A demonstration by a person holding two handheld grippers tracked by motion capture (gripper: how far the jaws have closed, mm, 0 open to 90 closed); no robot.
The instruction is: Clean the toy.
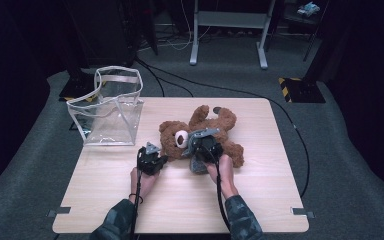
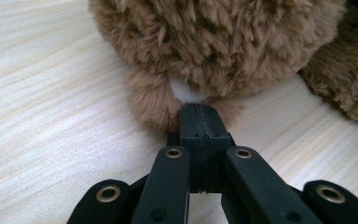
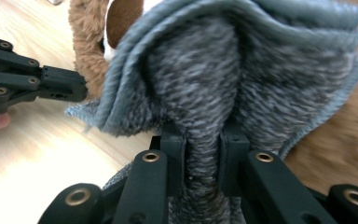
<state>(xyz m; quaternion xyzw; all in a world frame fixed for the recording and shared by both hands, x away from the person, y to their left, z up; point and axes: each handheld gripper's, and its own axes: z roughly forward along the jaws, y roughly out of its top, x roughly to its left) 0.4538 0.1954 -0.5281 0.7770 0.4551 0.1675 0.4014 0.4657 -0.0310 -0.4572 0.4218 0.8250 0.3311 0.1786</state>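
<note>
Your left gripper [image 1: 163,159] sits on the wooden table [image 1: 260,200] at the near left of the teddy bear [image 1: 215,131], with your left hand [image 1: 142,182] behind it. In the left gripper view its jaws are pressed together, and their tips [image 2: 200,114] are buried in the brown fur at the lower edge of the bear's head, right under a small white tag or patch [image 2: 185,92]. A tuft of fur may be pinched between them, but the pile hides the very tips, so you cannot be sure from this angle.

Your right gripper [image 3: 203,142] is clamped on a grey knitted cloth [image 3: 242,79]: a gathered fold of it runs straight down between the two jaws, and the rest fans out above them, over the bear. In the high view that gripper [image 1: 196,147] lies across the bear's body, just right of its face, with a flap of the cloth [image 1: 196,165] hanging below it toward you and your right hand [image 1: 220,172] right behind.

The bear lies on its back near the middle of the table, head toward your left, legs stretching away to the far right. A clear plastic bag [image 1: 111,107] stands upright at the far left corner of the table, well apart from both grippers.
</note>
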